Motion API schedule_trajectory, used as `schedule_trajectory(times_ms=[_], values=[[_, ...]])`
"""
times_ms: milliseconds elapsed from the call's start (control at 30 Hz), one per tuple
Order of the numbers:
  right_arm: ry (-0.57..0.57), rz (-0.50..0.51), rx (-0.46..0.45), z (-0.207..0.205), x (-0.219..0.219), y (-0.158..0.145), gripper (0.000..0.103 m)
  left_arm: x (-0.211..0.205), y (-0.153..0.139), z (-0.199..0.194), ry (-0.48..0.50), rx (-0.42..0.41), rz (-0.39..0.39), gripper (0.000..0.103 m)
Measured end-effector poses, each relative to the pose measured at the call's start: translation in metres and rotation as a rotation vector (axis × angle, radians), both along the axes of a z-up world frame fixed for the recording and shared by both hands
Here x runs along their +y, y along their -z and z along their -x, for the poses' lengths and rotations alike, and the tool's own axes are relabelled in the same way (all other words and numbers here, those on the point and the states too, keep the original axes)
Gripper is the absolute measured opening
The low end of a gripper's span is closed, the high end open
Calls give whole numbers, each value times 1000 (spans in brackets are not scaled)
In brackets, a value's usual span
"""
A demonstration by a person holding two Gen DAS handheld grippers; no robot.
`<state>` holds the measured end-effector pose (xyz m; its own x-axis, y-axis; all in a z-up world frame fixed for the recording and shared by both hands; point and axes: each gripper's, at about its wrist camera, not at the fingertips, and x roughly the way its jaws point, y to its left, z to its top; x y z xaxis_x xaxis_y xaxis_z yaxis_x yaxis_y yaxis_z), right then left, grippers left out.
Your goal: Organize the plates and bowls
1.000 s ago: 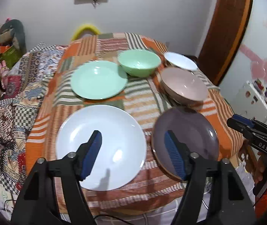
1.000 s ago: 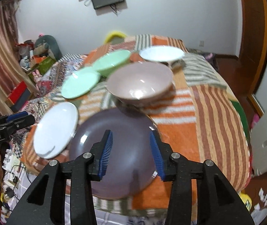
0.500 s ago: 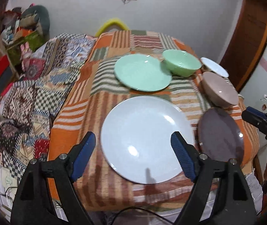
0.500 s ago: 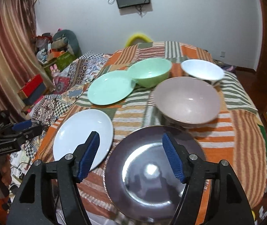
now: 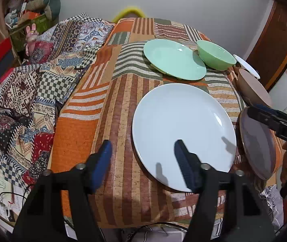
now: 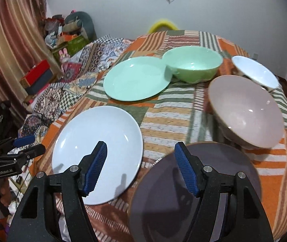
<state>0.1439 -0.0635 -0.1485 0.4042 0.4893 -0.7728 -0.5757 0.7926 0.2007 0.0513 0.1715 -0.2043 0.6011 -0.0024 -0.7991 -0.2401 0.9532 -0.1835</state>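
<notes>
White plate (image 5: pixel 183 129): large, round, lying flat on the patchwork tablecloth (image 5: pixel 111 109) near the table's front edge; taken here as the reference item. Also seen in the right wrist view (image 6: pixel 98 141).

Dark plate (image 6: pixel 196 191): grey-purple with a brownish rim, just beside the white plate on its right, at the front edge; the two rims look close to touching, contact not certain.

Green plate (image 5: pixel 173 59): mint, flat, behind the white plate, a strip of cloth between them.

Green bowl (image 5: pixel 216 55): mint, upright, behind the white plate and to the right, its wall against or overlapping the green plate's right rim.

Pink bowl (image 6: pixel 246 111): pale pink inside, brown rim, right of the white plate and behind the dark plate.

White bowl (image 6: pixel 254 72): small, farthest from the white plate, behind the pink bowl, right of the green bowl.

Left gripper (image 5: pixel 143 161): fingers spread wide, holding nothing; it hangs above the white plate's near-left rim, one blue pad (image 5: pixel 103 161) over bare cloth, the other over the plate.

Right gripper (image 6: pixel 141 167): fingers released, nothing between them; it hangs over the gap where white plate and dark plate meet, one pad above each.

Surroundings: patterned fabrics (image 5: pixel 32 92) heaped left of the white plate; a white wall (image 6: pixel 214 8) behind the table.
</notes>
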Motion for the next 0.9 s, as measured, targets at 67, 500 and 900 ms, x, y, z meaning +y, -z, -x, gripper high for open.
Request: schedule_trajectory(times_ms=[67,500,900], values=[[-9,9,9,-3,5,5,59,3,4,0,2,1,11,51],[-42,78,78,-19,21,31,23,4,32,-7,45,48,90,19],[-68,82,134,-27,25,45,20,9,47,-15,39,62,160,18]])
